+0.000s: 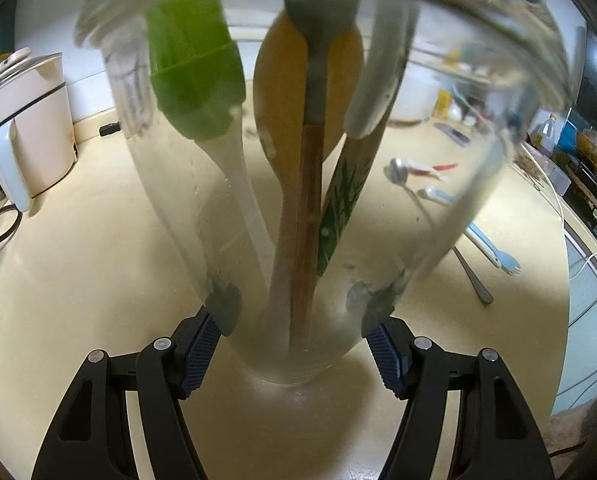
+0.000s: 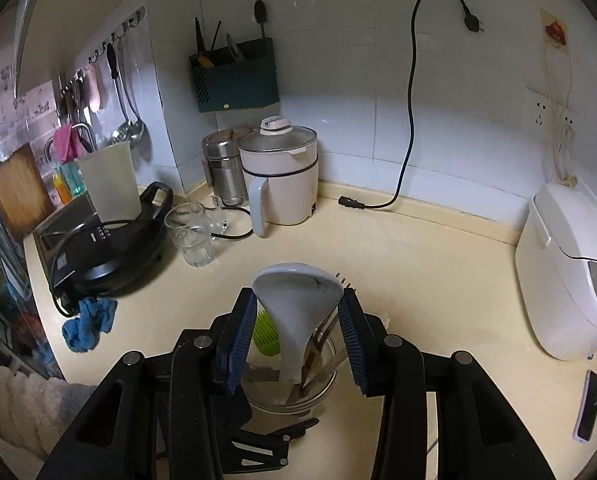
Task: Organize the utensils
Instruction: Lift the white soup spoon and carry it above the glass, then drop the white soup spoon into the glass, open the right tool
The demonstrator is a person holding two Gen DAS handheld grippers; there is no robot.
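Note:
My left gripper (image 1: pixel 294 316) is shut on a clear glass jar (image 1: pixel 202 216) standing on the cream counter. The jar holds several utensils: a green spatula (image 1: pixel 194 76), a wooden spoon (image 1: pixel 286 128), a grey-headed wooden-handled tool (image 1: pixel 310 184) and a green-patterned handle (image 1: pixel 344 196). My right gripper (image 2: pixel 298 324) is above the jar (image 2: pixel 326 384), its pads closed on the bowl of a pale grey ceramic spoon (image 2: pixel 298 296) whose handle points down into the jar. A metal spoon (image 1: pixel 398 170), a blue spork (image 1: pixel 494 250) and a white-blue spoon (image 1: pixel 438 194) lie on the counter behind the jar.
A cream electric kettle (image 2: pixel 278 176) and drinking glasses (image 2: pixel 190 236) stand at the back left, beside a black electric pan (image 2: pixel 110 248) and a blue cloth (image 2: pixel 88 322). A white rice cooker (image 2: pixel 570 272) sits at the right. A phone (image 2: pixel 588 406) lies near the front right edge.

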